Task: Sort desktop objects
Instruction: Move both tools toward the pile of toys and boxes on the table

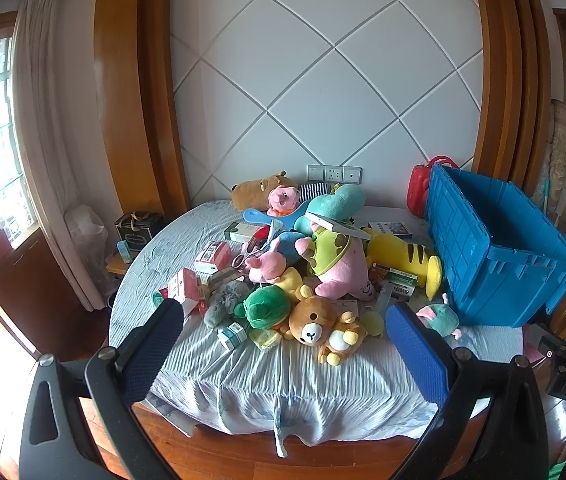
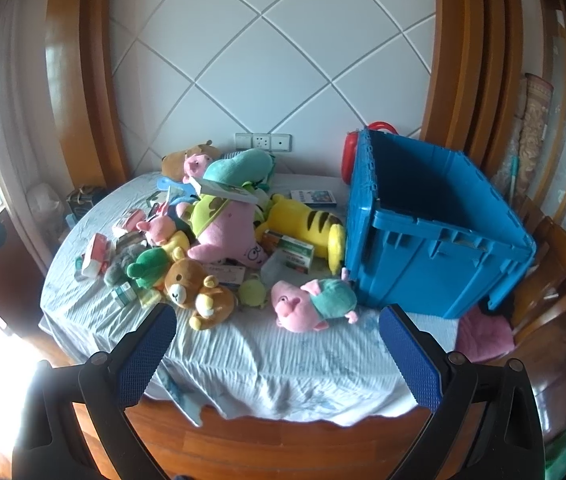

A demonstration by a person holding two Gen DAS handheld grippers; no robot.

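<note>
I hold my right gripper and left gripper both spread wide and empty, hovering short of the desk edge; nearest the right one lies a pink pig plush just beside the blue crate, with a brown bear plush in front of the heap of toys and small boxes. I judge the pig the easiest first pick: close across its soft body, then lift it clear over the crate rim. The crate's floor is hidden, box labels are unreadable, and buried items are mostly covered.
</note>
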